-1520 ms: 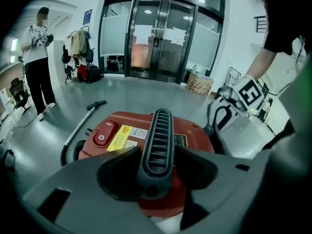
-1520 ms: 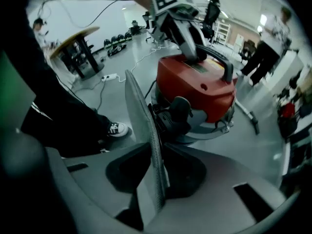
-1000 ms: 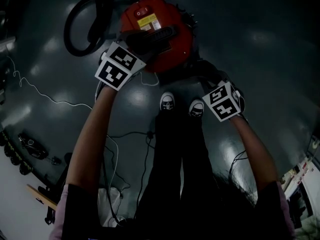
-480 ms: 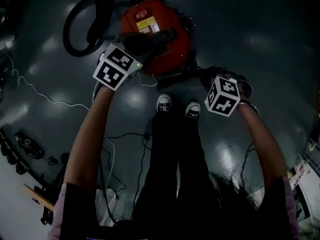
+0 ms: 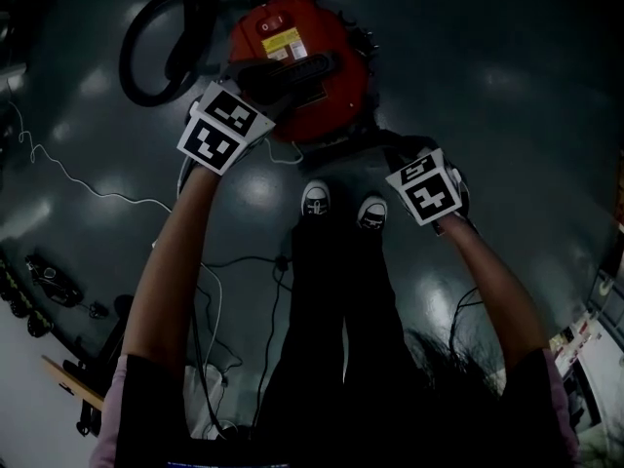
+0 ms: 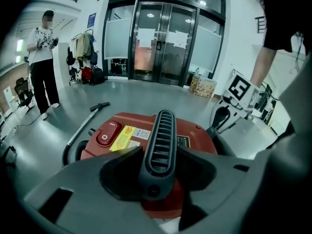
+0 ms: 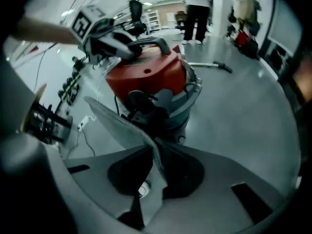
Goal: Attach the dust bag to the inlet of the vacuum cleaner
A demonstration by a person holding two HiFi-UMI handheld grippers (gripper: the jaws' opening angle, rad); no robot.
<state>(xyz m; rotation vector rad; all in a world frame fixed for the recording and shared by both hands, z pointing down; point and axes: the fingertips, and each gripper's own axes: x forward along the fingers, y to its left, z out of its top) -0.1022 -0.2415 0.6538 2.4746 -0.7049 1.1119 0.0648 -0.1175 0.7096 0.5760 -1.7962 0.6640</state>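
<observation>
**A:** How far are we with the bag?

**B:** I go from the left. My left hand-held gripper [image 6: 157,151] is clenched on the black carry handle [image 6: 162,130] of the vacuum cleaner [image 5: 302,61]. Its jaws have just been closing, and the handle sits between them with a pad against each side. The machine stands on the floor [image 5: 507,96], just beyond my shoes [image 5: 317,200], and its hose [image 5: 146,57] is curled at its left.

**A:** Is the top open?

**B:** I cannot say. In the right gripper view the red top [image 7: 146,69] sits over the grey drum [image 7: 187,106], perhaps a little tilted. Whether it is loose I cannot tell.

**A:** And the bag itself?

**B:** It is on the right. My right hand-held gripper [image 7: 155,151] grasps the dust bag [image 7: 114,123] by one thin edge. The jaws have just been closing on it, and the grey sheet rises from them toward the machine. It is near the drum but apart from it.

**A:** So it is not attached?

**B:** Not yet. What I take for the inlet [image 7: 141,101], a dark fitting on the drum under the red top, looks bare as far as I can see. I judge that both grips are made and nothing more. The bag's opening must now be brought to the inlet and pressed on. That opening I cannot see from here.
</observation>
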